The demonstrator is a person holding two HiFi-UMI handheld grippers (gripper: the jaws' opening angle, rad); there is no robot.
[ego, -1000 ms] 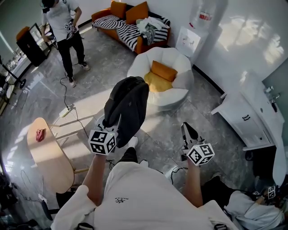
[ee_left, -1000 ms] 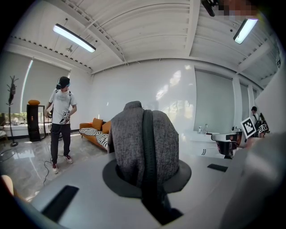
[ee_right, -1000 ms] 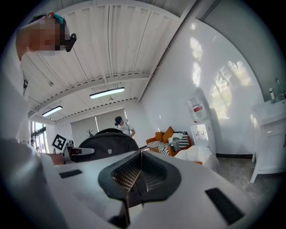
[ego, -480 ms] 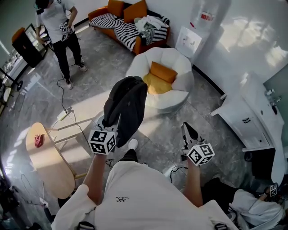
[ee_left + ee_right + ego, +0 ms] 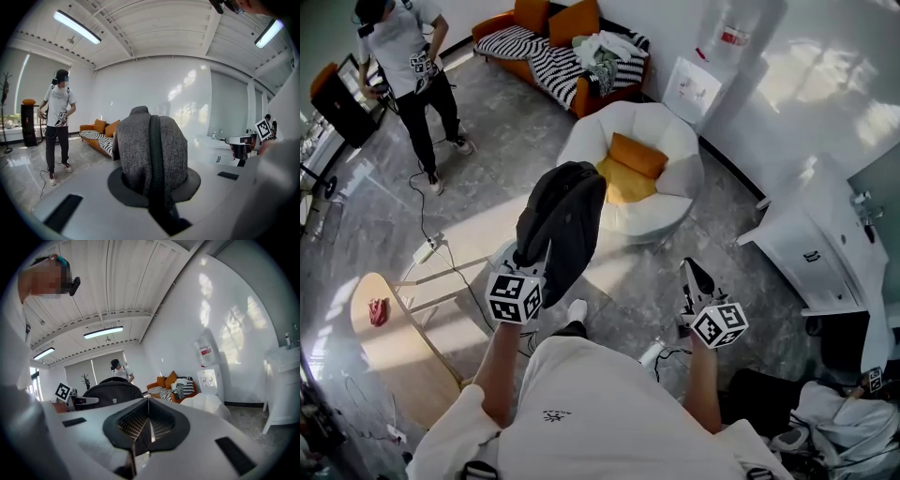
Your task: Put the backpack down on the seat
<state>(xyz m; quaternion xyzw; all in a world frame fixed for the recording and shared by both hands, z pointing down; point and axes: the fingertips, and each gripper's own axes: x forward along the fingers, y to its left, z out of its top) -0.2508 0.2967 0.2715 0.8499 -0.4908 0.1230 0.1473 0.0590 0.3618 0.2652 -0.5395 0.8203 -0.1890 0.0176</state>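
A dark grey backpack (image 5: 562, 220) hangs upright in front of me, with my left gripper (image 5: 528, 258) shut on its top. In the left gripper view the grey fabric and a black strap (image 5: 154, 159) fill the gap between the jaws of the left gripper (image 5: 152, 190). The seat, a round white armchair (image 5: 670, 150) with orange cushions, stands on the floor just beyond the backpack. My right gripper (image 5: 692, 274) is held low at the right, shut with nothing in it. The right gripper view shows the right gripper (image 5: 147, 425) with its pads pressed together, and the backpack (image 5: 112, 391) to the left.
An orange sofa (image 5: 558, 52) with striped covers lines the far wall. A person (image 5: 403, 56) stands at the upper left. A wooden table (image 5: 394, 352) is at my lower left, a power strip (image 5: 425, 251) and cables lie on the floor, and a white cabinet (image 5: 825, 248) is at the right.
Both grippers and the backpack keep their pose. The room has shifted in the head view: the table slid down and left, and the standing person moved toward the upper left.
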